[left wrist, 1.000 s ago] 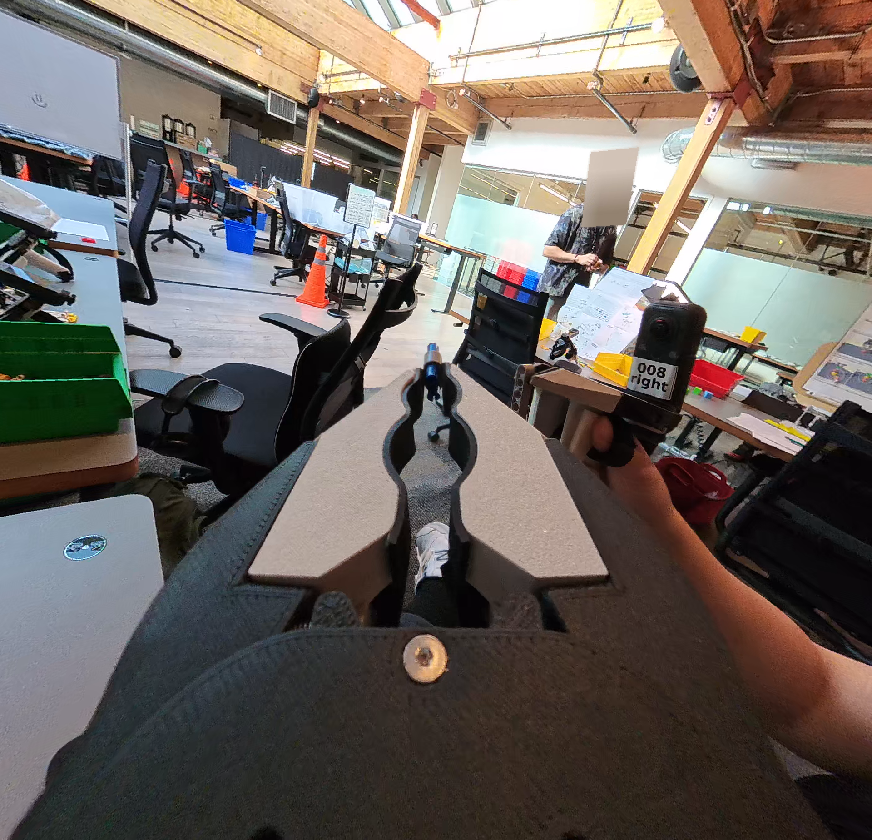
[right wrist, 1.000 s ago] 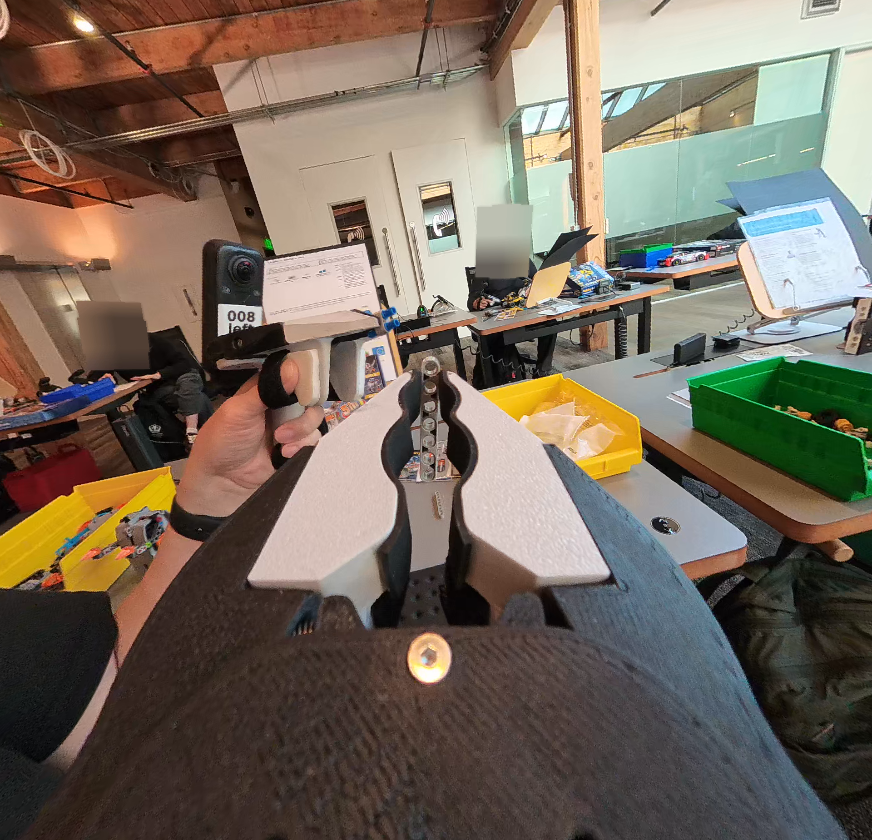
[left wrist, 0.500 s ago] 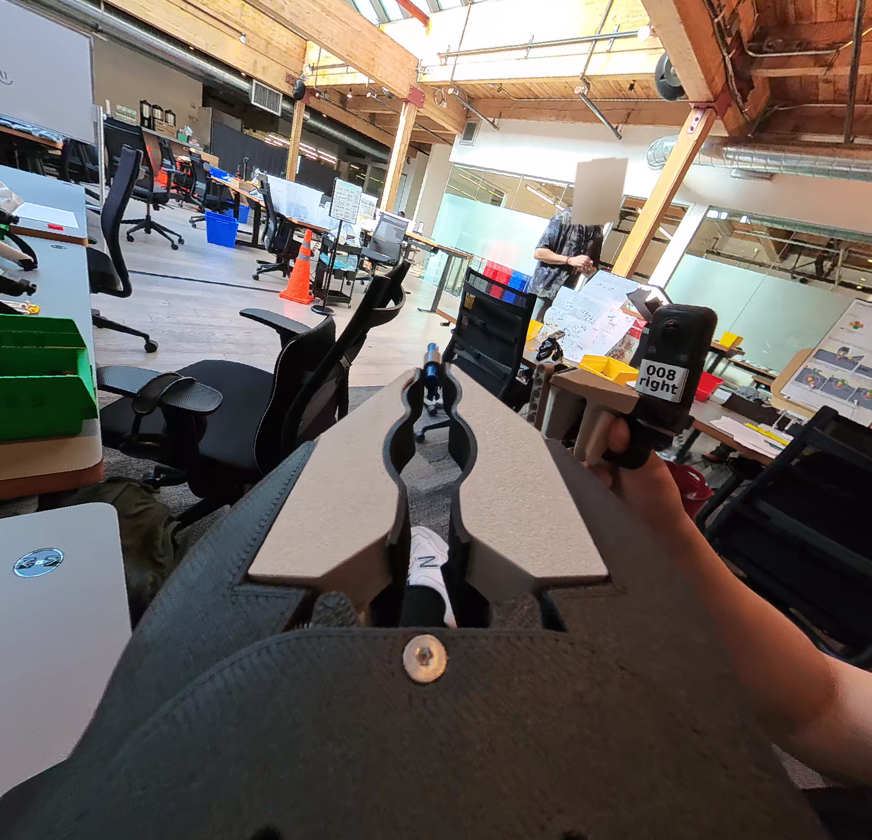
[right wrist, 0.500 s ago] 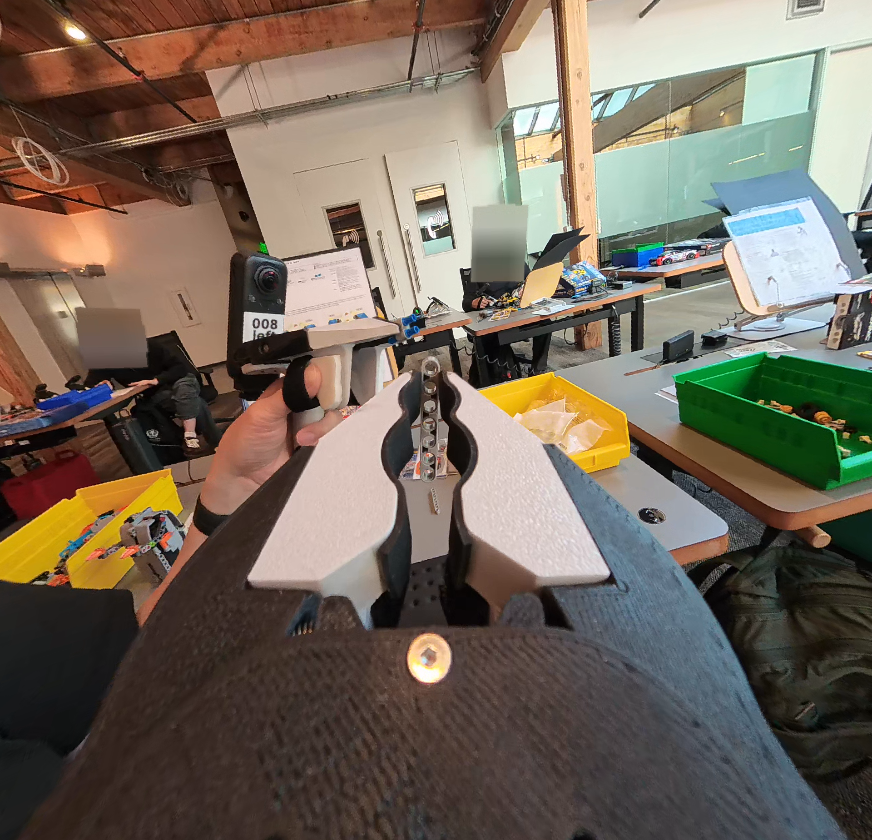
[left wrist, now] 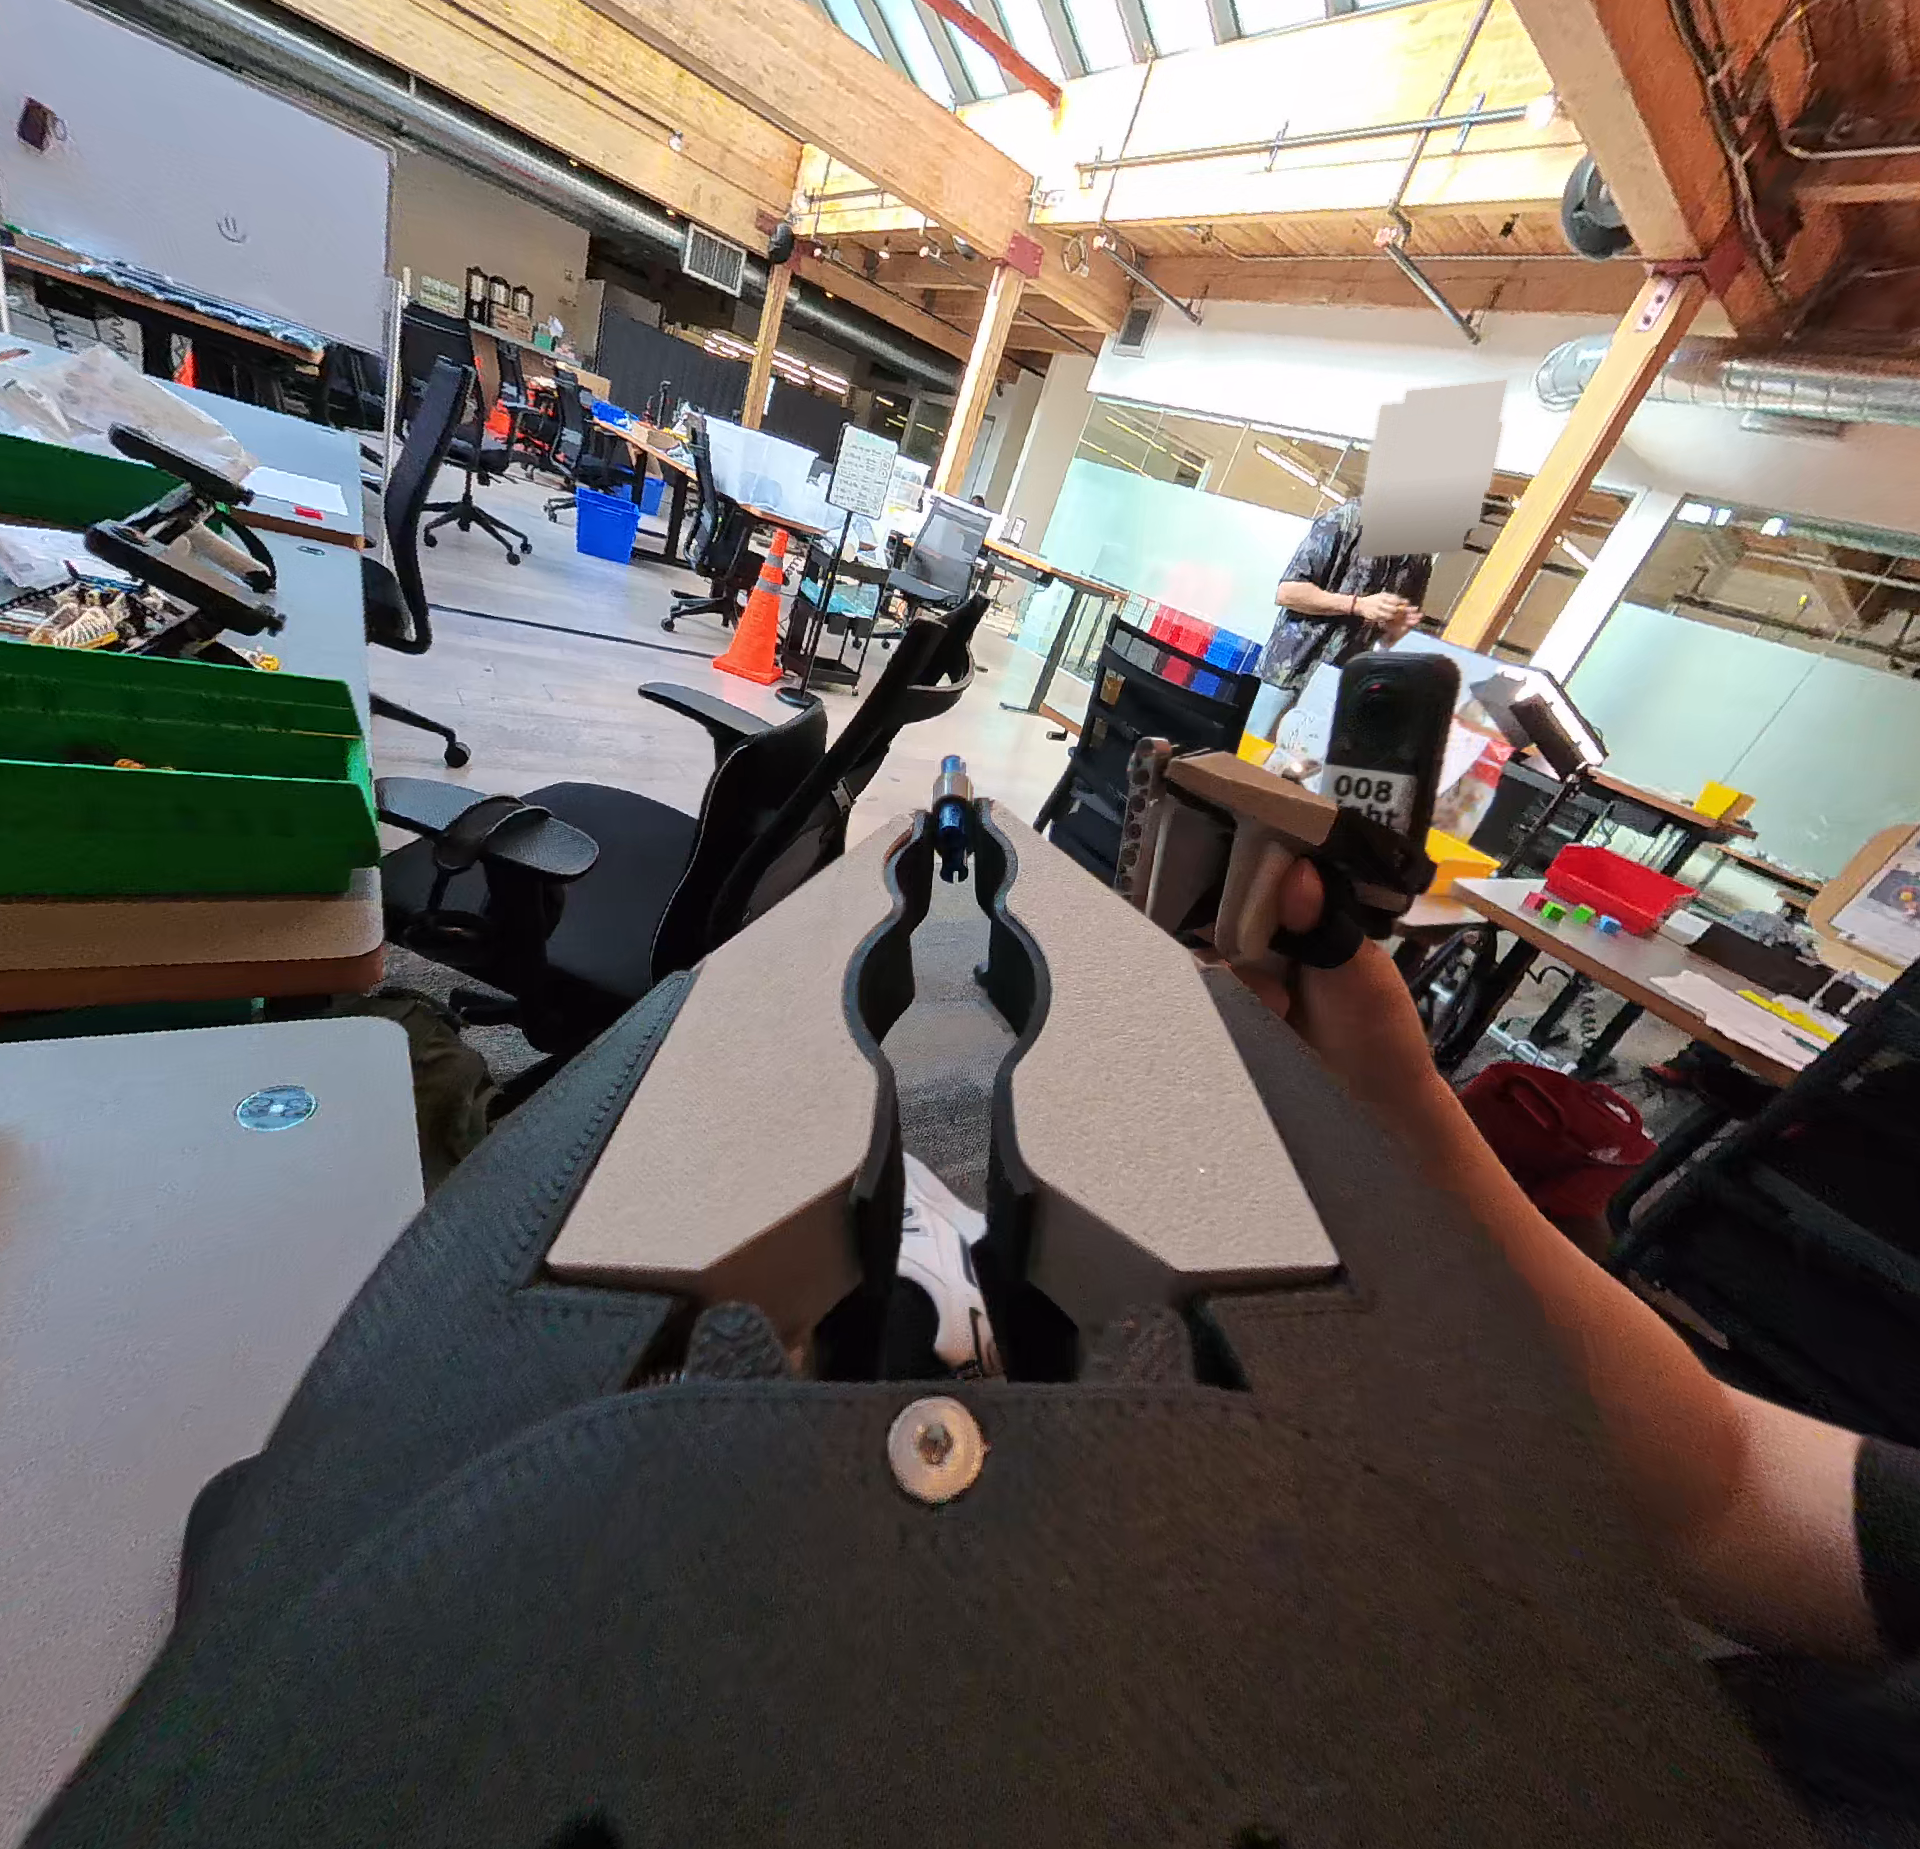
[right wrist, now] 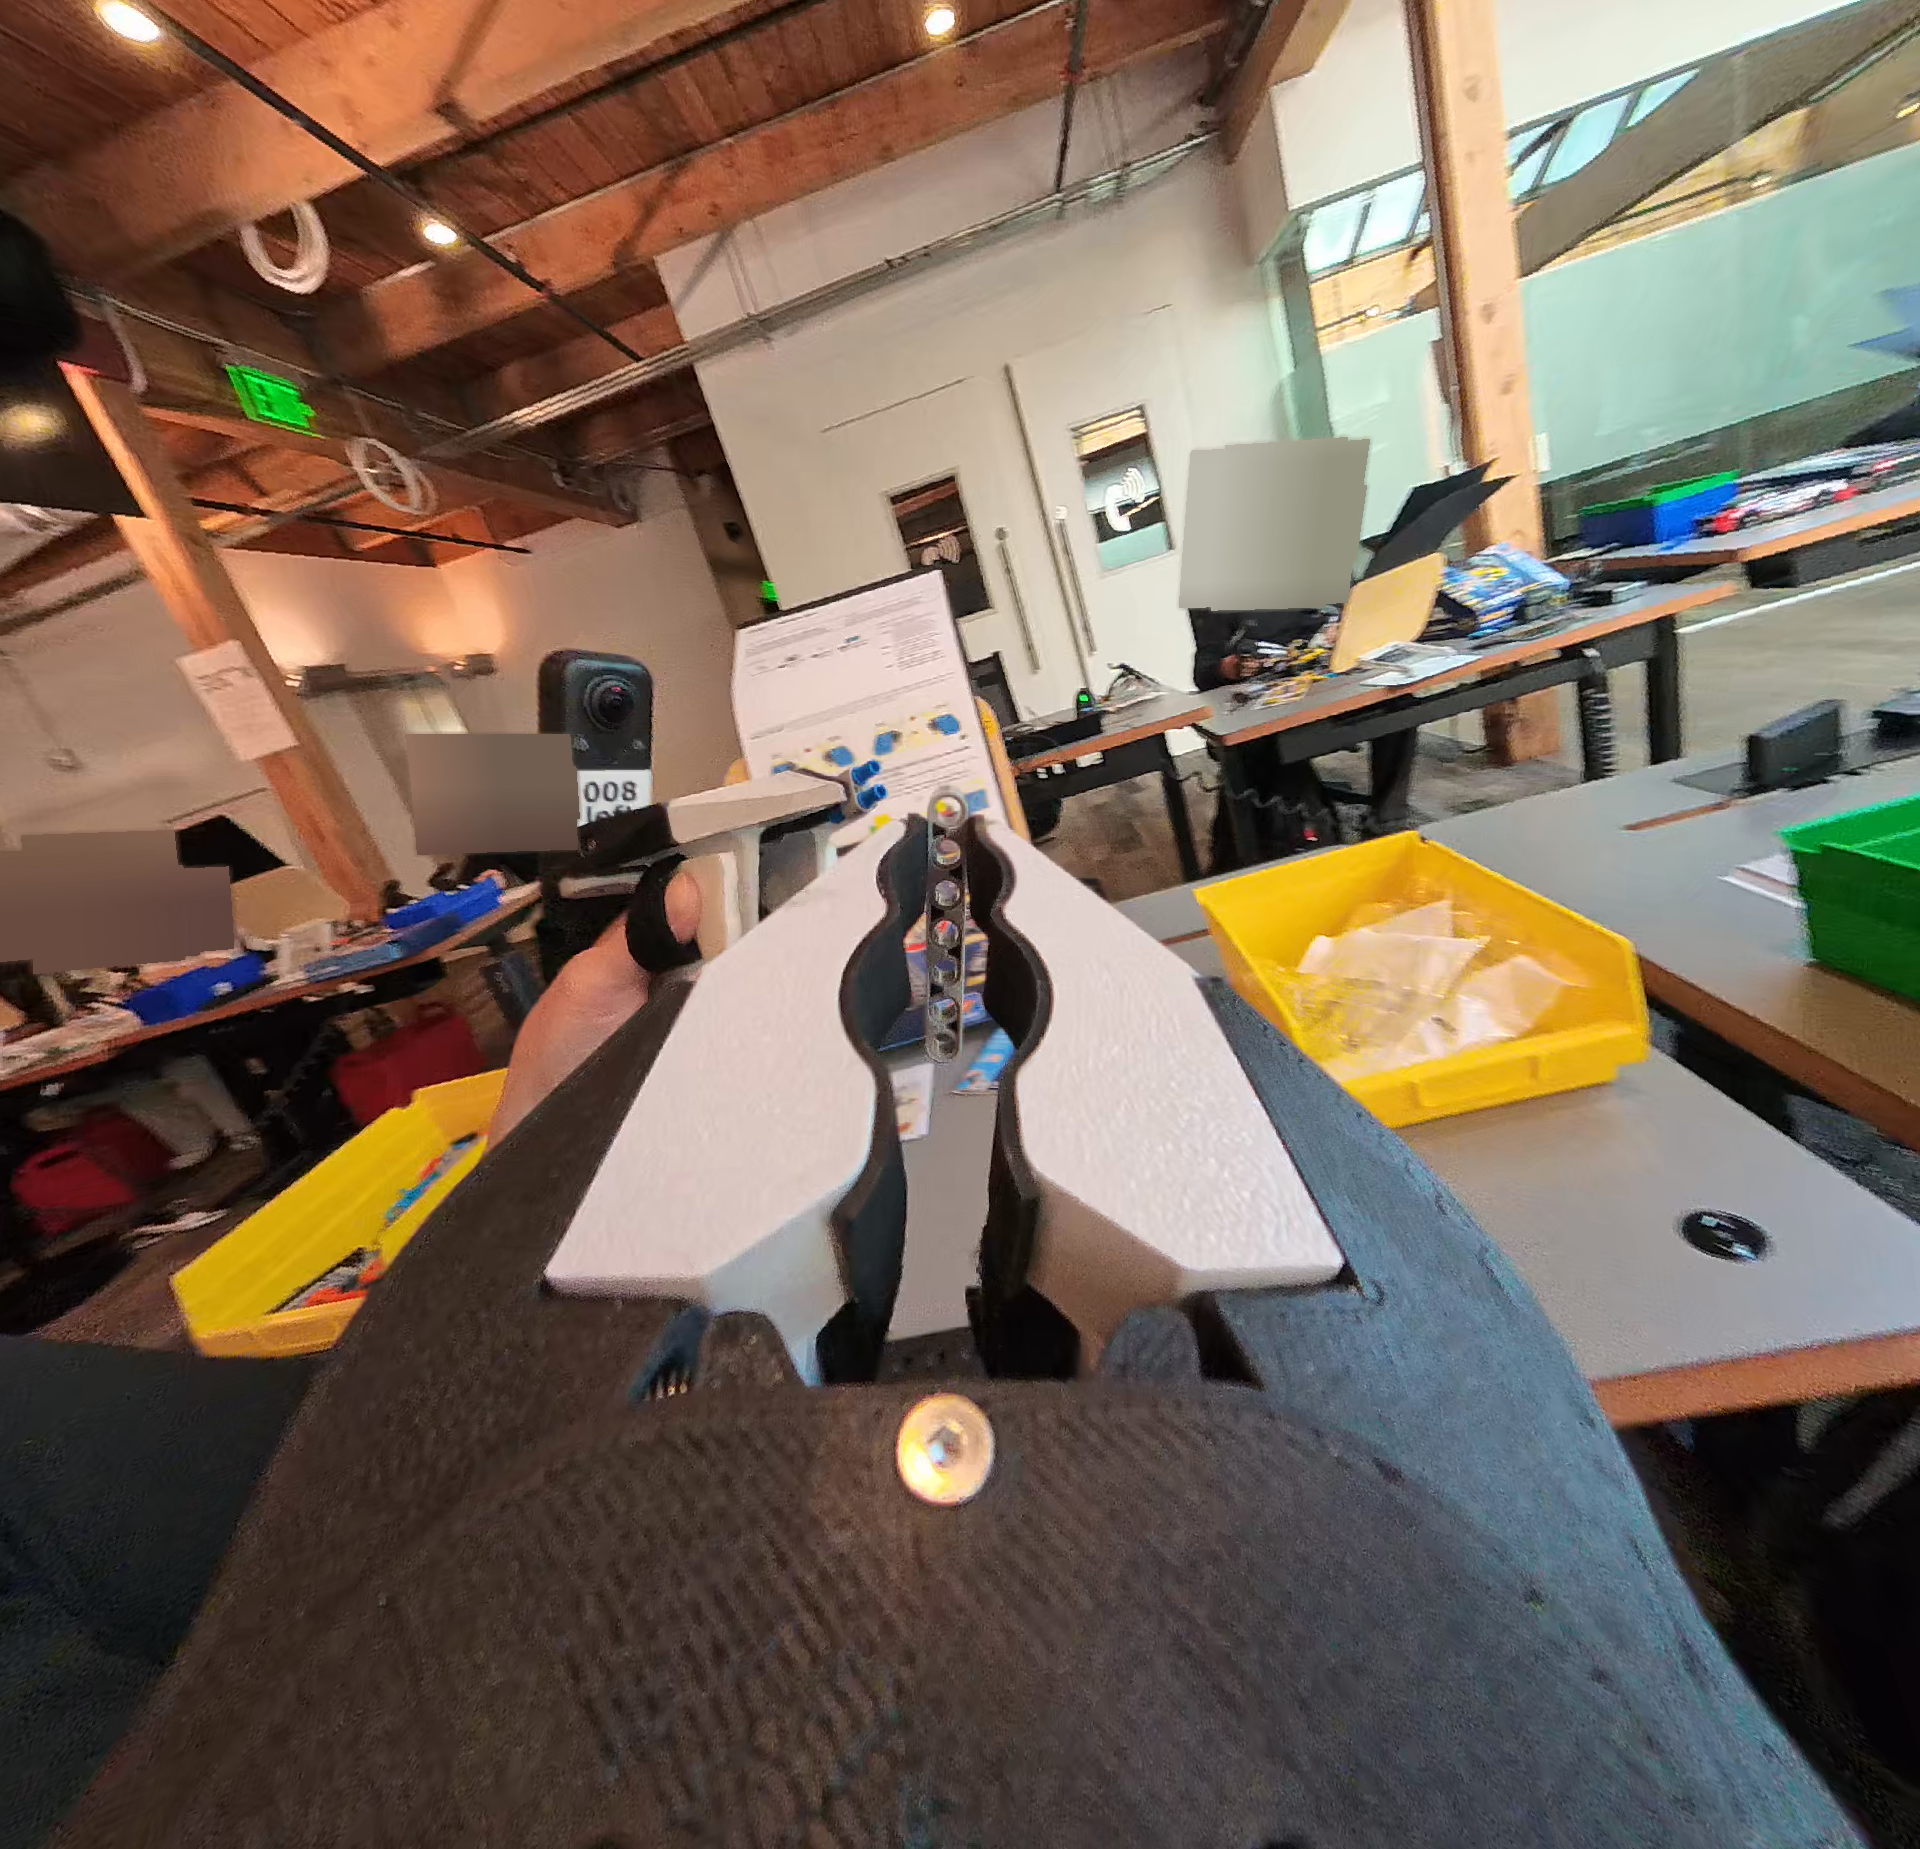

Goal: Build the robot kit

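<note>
- Room: an open workshop with timber beams and posts, skylights and glass partitions; grey desks [right wrist: 1621, 1228] stand around, with a person at a far bench.
- Surfaces: in the right wrist view, a yellow bin [right wrist: 1455, 1067] of clear bags sits on the near desk, a green bin [right wrist: 1860, 906] at the right edge, and another yellow bin [right wrist: 249, 1269] lower left. In the left wrist view, green bins [left wrist: 177, 823] rest on a desk at left, with a black office chair [left wrist: 644, 864] just beyond.
- Left gripper [left wrist: 951, 843]: raised in mid-air, fingers drawn narrow and pinching a small blue pin [left wrist: 950, 812] at the tips; its long axis points forward and up, out past the fingertips.
- Right gripper [right wrist: 943, 854]: also in mid-air, fingers narrow and clamping a grey perforated beam [right wrist: 943, 932]; the beam stands nearly upright between the fingers, its long axis along them, the top hole clear of the tips.
- Relation: each gripper appears in the other's view, held by a hand [left wrist: 1340, 978], near but apart, the blue pin's end turned toward the beam.
- Clearance: both tools hang over the gap between desks; desk edges lie to either side, the chair ahead of the left gripper.
</note>
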Tool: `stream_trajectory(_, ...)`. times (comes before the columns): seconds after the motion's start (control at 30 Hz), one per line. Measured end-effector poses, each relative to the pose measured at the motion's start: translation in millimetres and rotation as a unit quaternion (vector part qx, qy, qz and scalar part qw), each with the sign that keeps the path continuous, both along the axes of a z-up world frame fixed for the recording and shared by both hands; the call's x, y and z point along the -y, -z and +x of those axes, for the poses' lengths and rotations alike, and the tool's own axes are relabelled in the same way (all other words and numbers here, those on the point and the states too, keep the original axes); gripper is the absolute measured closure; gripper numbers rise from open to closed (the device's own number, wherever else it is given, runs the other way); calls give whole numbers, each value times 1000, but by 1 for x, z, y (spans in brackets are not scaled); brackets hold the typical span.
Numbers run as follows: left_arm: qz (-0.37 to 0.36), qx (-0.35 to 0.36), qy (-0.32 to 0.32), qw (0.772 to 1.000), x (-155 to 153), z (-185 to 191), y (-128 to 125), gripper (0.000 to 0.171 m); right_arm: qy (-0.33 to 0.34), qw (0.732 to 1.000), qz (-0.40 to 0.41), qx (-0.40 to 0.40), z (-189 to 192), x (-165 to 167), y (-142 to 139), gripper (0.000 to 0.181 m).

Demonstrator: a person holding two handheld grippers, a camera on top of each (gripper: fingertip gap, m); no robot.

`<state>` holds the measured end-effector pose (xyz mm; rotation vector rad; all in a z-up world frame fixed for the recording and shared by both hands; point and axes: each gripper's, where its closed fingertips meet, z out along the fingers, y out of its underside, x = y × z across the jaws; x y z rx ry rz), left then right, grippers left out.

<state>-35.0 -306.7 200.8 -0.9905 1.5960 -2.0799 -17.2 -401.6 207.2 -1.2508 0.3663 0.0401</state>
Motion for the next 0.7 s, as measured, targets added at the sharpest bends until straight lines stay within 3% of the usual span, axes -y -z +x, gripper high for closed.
stream_trajectory(0.27,-43,-24,1,999,-39,-27,15,165,-159,986,22,-54,-9,-69,9,176)
stream_trajectory(0.43,-96,-46,16,994,-72,-37,36,166,-292,943,72,-145,-14,-121,33,177)
stream_trajectory(0.6,-132,-101,4,986,-108,-48,87,166,-404,886,75,-214,-37,-188,86,177)
stream_trajectory(0.7,-138,-136,-35,980,-141,-54,132,166,-444,859,66,-247,-48,-226,128,177)
